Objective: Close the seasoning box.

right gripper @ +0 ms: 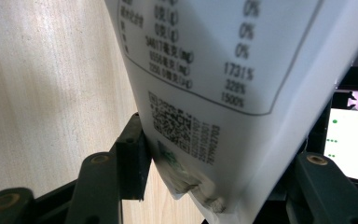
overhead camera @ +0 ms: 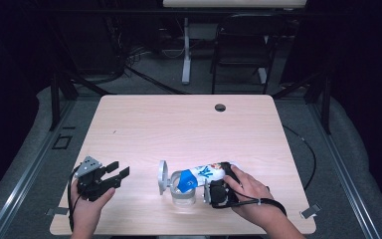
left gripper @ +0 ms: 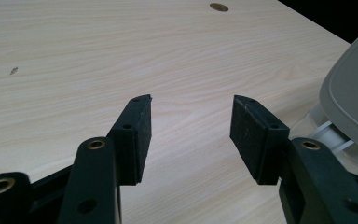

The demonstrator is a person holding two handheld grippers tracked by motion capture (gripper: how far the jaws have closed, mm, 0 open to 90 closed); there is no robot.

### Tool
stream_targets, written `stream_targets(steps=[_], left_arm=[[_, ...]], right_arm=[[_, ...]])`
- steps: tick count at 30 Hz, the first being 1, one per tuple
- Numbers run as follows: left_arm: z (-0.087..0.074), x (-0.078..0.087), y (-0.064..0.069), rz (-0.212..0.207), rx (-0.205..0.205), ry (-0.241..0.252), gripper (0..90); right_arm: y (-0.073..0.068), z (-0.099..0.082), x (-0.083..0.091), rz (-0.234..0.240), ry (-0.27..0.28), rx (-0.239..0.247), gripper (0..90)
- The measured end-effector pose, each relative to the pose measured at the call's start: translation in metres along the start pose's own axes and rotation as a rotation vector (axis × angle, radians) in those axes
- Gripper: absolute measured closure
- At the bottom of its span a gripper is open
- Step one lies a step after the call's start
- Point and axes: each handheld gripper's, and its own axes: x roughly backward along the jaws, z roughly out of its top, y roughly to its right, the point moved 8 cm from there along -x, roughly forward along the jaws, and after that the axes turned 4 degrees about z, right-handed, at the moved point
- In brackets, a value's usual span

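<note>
1. The right tool [overhead camera: 218,189] is clamped on a white pouch [overhead camera: 206,173] with blue print, holding it tipped sideways over a clear jar [overhead camera: 183,194] near the front edge of the tabletop [overhead camera: 179,124].
2. The jar's grey lid [overhead camera: 162,177] stands flipped up at its left side.
3. The left tool [overhead camera: 110,175] rests at the front left, jaws apart, gripping nothing.

White pouch [right gripper: 223,70] table with 0%, 1731%, 228%, 1500%, QR code below
</note>
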Motion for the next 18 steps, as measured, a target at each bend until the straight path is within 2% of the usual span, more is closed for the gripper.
stream_targets(steps=[6,18], left_arm=[[0.0001,0.0001,-0.0002,0.0,0.001,0.0,48.9],[0.0001,0.0003,-0.0004,0.0,0.0,-0.001,48.9]], right_arm=[[-0.0008,0.0005,-0.0011,0.031,0.009,-0.005,46.5],[0.0027,0.002,0.0002,0.033,-0.001,0.024,46.6]])
